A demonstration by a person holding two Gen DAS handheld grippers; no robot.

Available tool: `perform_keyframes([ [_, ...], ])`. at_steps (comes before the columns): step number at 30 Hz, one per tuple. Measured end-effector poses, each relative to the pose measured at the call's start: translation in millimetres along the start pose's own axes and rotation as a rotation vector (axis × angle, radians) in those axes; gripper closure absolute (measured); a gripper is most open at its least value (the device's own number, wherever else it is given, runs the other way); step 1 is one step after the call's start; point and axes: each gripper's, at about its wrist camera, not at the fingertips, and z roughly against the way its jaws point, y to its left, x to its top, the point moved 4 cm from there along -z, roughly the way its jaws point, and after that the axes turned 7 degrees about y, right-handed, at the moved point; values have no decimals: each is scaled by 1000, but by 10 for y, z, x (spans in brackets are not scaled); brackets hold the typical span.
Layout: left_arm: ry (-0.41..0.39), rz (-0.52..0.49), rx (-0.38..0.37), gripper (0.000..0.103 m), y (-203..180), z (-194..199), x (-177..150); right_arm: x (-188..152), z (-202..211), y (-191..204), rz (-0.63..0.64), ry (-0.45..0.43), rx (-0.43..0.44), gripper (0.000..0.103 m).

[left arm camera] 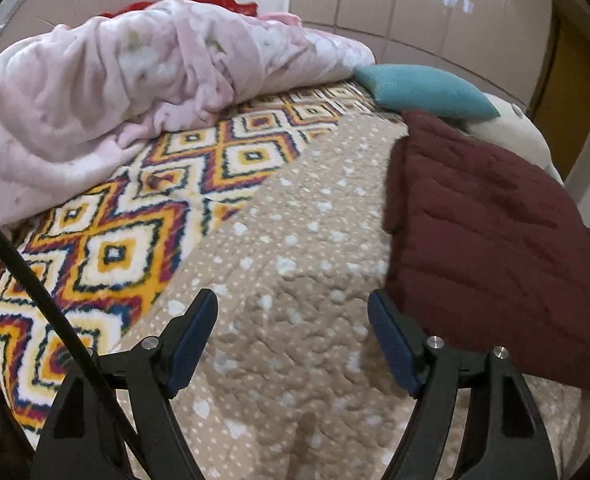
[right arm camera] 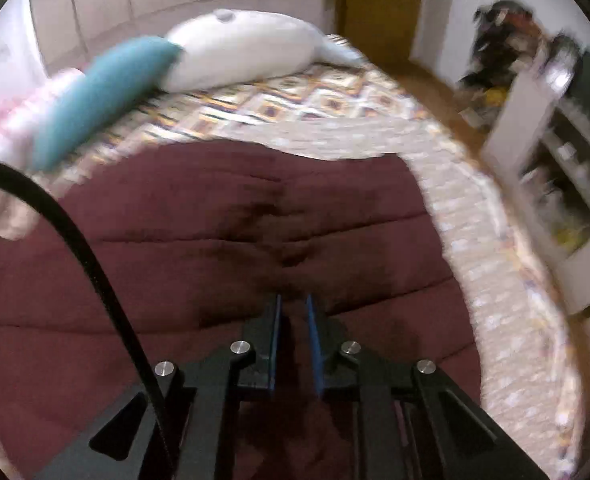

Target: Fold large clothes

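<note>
In the left wrist view, the maroon quilted garment [left arm camera: 495, 240] lies flat at right on the beige dotted bedspread [left arm camera: 295, 280], its padding stitched in soft ridges. The left gripper [left arm camera: 293, 340] gapes wide, holding nothing. A crumpled pink blanket [left arm camera: 115, 92] fills the upper left.

In the right wrist view, the garment [right arm camera: 215, 240] covers the centre; the right gripper [right arm camera: 293, 320] is nearly closed, its 2 blue pads pinching a fold of it.
</note>
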Motion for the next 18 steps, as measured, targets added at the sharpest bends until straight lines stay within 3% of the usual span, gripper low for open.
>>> perform_keyframes([
  [3, 4, -6, 5, 27, 34, -50, -8, -79, 297, 584, 83, 2, 179, 88],
  [6, -4, 2, -37, 27, 43, -50, 5, -340, 212, 1441, 237, 84, 328, 88],
  [7, -10, -4, -32, 27, 40, -52, 9, -462, 142, 1645, 278, 106, 340, 89],
  [9, -19, -16, 2, 27, 42, -56, 3, -634, -160, 2108, 365, 160, 316, 89],
  [12, -35, -12, 38, 27, 101, -59, 5, -750, -728, 2587, 377, 232, 244, 88],
  [15, -44, 8, 39, 27, 181, -67, 29, -645, -1017, 2784, 379, 206, 134, 88],
  [18, -31, 30, 34, 27, 245, -105, 47, -548, -979, 2892, 384, 176, 61, 89],
])
